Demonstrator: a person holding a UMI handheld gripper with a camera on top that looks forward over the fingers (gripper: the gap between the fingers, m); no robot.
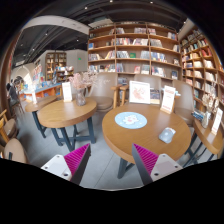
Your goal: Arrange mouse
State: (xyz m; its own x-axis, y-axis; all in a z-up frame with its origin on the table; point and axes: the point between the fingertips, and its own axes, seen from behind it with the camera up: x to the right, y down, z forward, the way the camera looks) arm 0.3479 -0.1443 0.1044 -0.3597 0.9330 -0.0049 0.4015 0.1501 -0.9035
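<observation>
On the round wooden table (150, 135) ahead and to the right, a mouse (167, 134) lies right of a round blue mat (130, 120), well beyond the gripper (107, 160), whose fingers stand wide apart and empty; approaching low, straddling the mouse's sides, seems wisest.

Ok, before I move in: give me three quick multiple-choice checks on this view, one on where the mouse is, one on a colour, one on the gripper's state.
1. The mouse lies:
A. on the round table ahead
B. on the floor
C. between the fingers

2. The disc on that table is:
A. red
B. light blue
C. black

3. The gripper is:
A. shut on the mouse
B. open, holding nothing
C. shut on a book

Key: 1 A, it rests on the tabletop beyond the fingers; 2 B, the disc shows pale blue; 3 B, a wide gap separates the pads.
</observation>
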